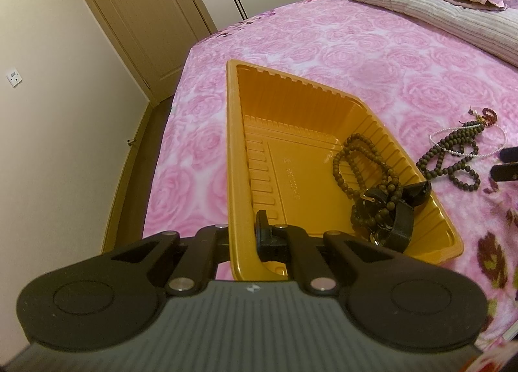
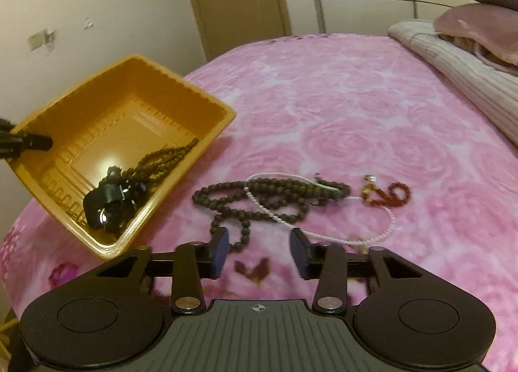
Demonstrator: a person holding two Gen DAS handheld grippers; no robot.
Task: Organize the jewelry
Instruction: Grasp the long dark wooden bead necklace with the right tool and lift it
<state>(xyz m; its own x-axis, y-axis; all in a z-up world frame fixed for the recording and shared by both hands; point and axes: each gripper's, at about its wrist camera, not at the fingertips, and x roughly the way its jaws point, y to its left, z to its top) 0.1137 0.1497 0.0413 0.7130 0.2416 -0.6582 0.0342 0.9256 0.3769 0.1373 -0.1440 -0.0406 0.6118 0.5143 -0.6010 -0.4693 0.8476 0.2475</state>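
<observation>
Orange plastic tray (image 1: 240,152) pinched at its rim by the left gripper (image 1: 243,236).
Inside lie dark wooden beads (image 1: 354,161) and a black watch (image 2: 106,202); right gripper (image 2: 259,250) (jaws wide, holding nothing) hovers just short of brown beads (image 2: 259,194), a pearl strand (image 2: 323,234) and red beads (image 2: 396,194).

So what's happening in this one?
Jewelry is being sorted into an orange plastic tray on a pink floral bedspread. The left gripper is clamped on the tray's rim. The right gripper hovers open over a dark bead necklace, a white bead strand and a red bead bracelet left outside.
</observation>
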